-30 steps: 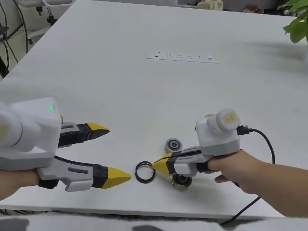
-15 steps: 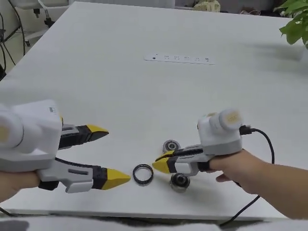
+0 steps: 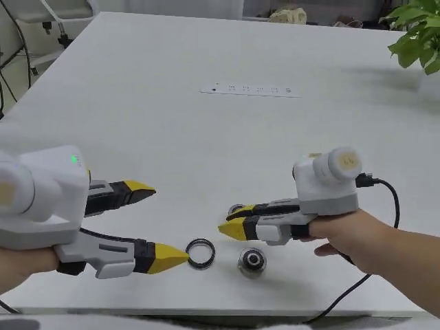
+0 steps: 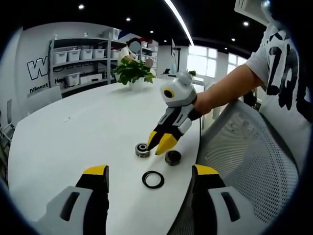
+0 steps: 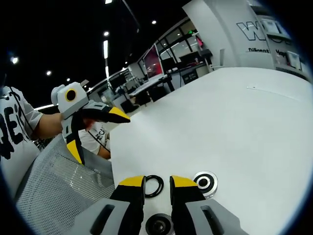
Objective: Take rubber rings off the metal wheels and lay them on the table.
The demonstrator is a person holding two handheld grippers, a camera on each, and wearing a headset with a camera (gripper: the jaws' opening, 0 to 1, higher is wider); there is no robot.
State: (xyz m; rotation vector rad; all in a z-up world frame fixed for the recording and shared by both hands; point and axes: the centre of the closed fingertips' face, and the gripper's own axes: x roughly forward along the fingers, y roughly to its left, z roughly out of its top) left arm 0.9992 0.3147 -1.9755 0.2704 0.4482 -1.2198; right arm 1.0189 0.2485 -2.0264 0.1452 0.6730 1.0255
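Rubber ring (image 3: pixel 200 253) on table (image 3: pixel 172 124). My left tongs (image 3: pixel 159 223) wide apart, empty, just beside it. Right tongs (image 3: pixel 230 228) barely parted, empty, near it, beside metal wheel (image 3: pixel 251 260).

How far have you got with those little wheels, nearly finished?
About halfway, it seems. Done: one rubber ring lies loose on the table, and the farther metal wheel looks bare. In hand: nothing; the left tongs are wide open, the right tongs nearly closed, both empty. Left: the nearer wheel has a dark rim, likely its ring.
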